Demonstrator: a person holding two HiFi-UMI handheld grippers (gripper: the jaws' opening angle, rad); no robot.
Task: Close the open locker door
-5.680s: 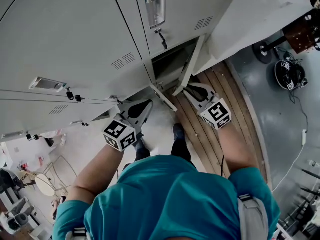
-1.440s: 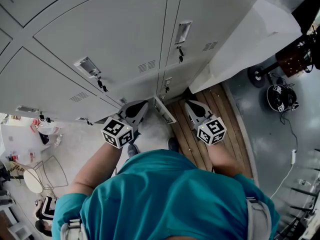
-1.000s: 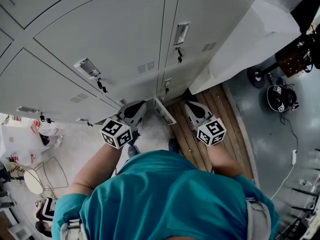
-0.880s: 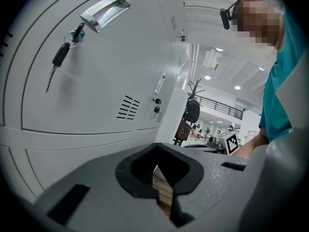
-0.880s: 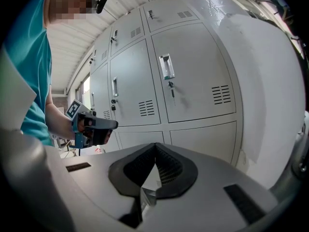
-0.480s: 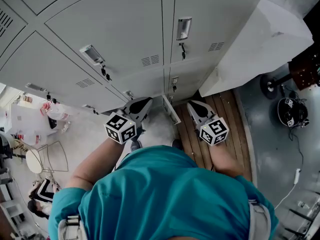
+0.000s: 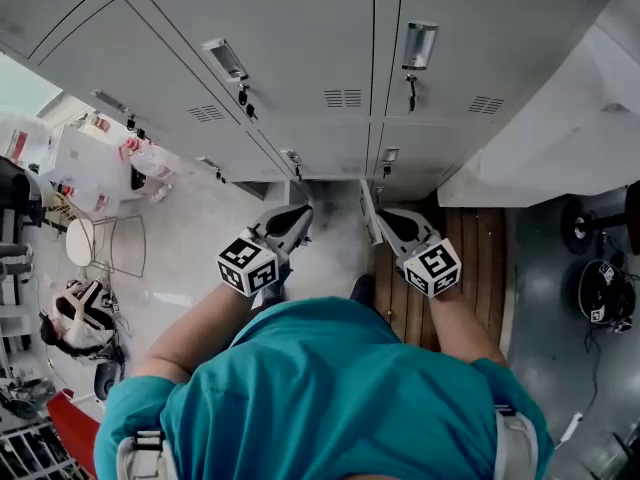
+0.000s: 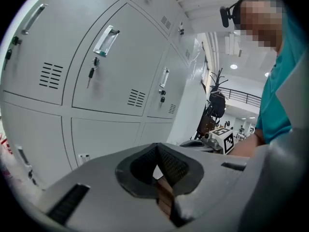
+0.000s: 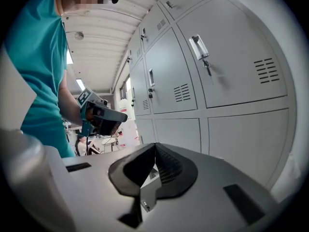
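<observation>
As they face the grey lockers [image 7: 300,28], left hand-held gripper [image 7: 300,212] pressed together, right hand-held gripper [image 7: 386,214] likewise, both empty

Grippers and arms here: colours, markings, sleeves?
Both the left gripper and right gripper are grey tapered shells with black textured fingers, each carrying a white cube of black square markers. Short teal sleeves; no cables visible.

A strip of wooden planks [image 7: 487,268] runs along the floor at the right, and beside it the grey floor [image 7: 555,318] carries a round black device [image 7: 603,293] with a square marker on top. Off to the left on the pale floor stand a round white stool [image 7: 79,241] and a wire-frame chair [image 7: 125,246]. A black-and-white bag [image 7: 80,313] lies near them, and something red [image 7: 72,436] sits in the bottom corner.
</observation>
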